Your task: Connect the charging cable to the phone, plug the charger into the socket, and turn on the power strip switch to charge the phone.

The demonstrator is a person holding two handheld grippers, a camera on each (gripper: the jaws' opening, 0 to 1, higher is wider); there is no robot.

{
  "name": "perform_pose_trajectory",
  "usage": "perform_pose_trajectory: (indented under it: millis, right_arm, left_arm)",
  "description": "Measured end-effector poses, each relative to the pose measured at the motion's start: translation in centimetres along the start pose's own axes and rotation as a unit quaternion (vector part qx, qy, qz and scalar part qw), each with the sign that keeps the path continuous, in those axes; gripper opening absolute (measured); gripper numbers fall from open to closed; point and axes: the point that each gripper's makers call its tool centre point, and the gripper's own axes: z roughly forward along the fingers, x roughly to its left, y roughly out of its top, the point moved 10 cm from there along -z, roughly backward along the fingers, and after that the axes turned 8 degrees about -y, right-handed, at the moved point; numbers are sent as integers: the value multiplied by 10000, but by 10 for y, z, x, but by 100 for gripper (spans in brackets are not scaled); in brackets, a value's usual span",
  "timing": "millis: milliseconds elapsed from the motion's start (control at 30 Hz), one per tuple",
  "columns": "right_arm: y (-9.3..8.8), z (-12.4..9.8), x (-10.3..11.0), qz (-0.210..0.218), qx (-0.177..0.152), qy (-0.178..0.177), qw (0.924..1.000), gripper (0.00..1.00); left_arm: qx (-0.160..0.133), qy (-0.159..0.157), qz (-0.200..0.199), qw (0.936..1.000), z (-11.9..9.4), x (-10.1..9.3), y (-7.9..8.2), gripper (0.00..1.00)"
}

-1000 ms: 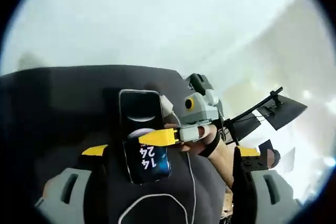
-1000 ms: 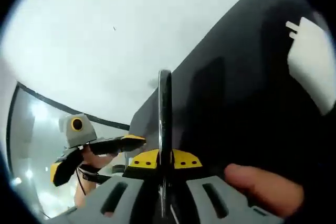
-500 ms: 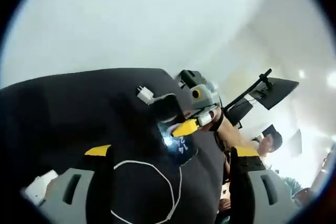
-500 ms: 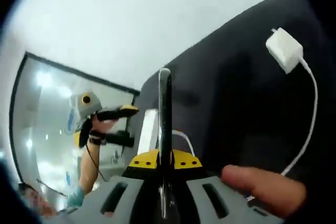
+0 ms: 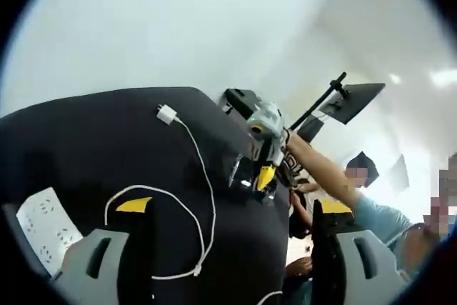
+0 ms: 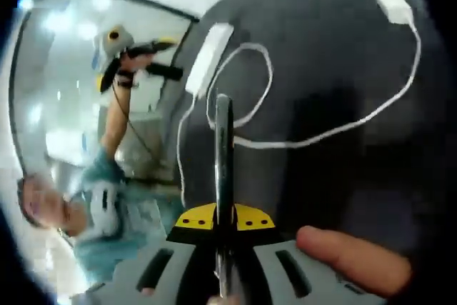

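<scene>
The right gripper [image 6: 223,230] clamps the phone [image 6: 223,169] edge-on above the dark desk [image 6: 335,141] — port likely presented toward the loose charging cable [image 5: 203,198] — while the left gripper [image 5: 232,237] spreads empty.

Dark table [image 5: 86,133] carries charger [image 5: 166,114], white cable [image 5: 207,198], apparently power strip [image 5: 44,228] (edge-cropped).
</scene>
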Motion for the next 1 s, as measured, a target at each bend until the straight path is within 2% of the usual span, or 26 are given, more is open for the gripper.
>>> perform_pose_trajectory:
  millis: [67,167,233,333,367,433,467,533,600,633,733,800,867,900,933,967,1000]
  right_arm:
    - [-6,6,2,-195,480,245,9984,5]
    - [-12,19,2,-203,1265,494,9905,6]
    - [-13,25,-1,-312,1696,448,9840,6]
    - [-13,31,-9,-475,2304,502,9706,6]
    - [-14,33,-9,-548,2388,582,9678,6]
    - [-15,33,-10,-727,2659,820,9578,5]
    - [-16,34,-9,-747,2871,955,9502,5]
    - [-18,35,-9,-858,3125,1091,9397,5]
    - [-17,41,-17,-944,3108,870,9418,5]
    - [-17,45,-24,-879,3088,747,9441,5]
    - [-21,51,-33,-853,3142,677,9431,6]
    - [-23,51,-35,-1027,3049,748,9439,6]
    - [-23,52,-38,-879,2984,535,9489,8]
    - [-22,52,-40,-554,2864,233,9562,12]
    - [-21,50,-42,-393,2908,92,9559,12]
    - [-19,48,-40,-361,2802,187,9591,13]
    - [-16,43,-43,-546,2570,34,9649,15]
  left_arm:
    - [128,3,82,9999,-2,-4,-9,86]
    - [492,-48,243,9985,-2,-10,-21,86]
    - [670,-35,306,9973,-1,-13,-25,86]
    - [1194,-146,539,9913,-2,-18,-36,86]
    - [1279,-177,601,9898,-2,-21,-38,86]
    - [1555,-344,648,9851,-4,-28,-45,86]
    - [1762,-410,751,9806,-6,-32,-50,85]
    - [1938,-460,978,9751,-8,-37,-57,83]
    - [2139,-514,1120,9690,-12,-40,-65,82]
    - [2172,-528,1123,9682,-12,-44,-69,82]
    - [2262,-603,1105,9659,-15,-49,-76,83]
    - [2299,-589,1107,9651,-17,-51,-77,83]
    - [2293,-513,1214,9644,-19,-50,-75,82]
    - [2249,-501,1323,9641,-19,-51,-73,82]
    - [2227,-505,1315,9647,-20,-51,-72,82]
    - [2156,-528,1275,9667,-19,-52,-69,82]
    - [2119,-544,1260,9676,-19,-53,-68,82]
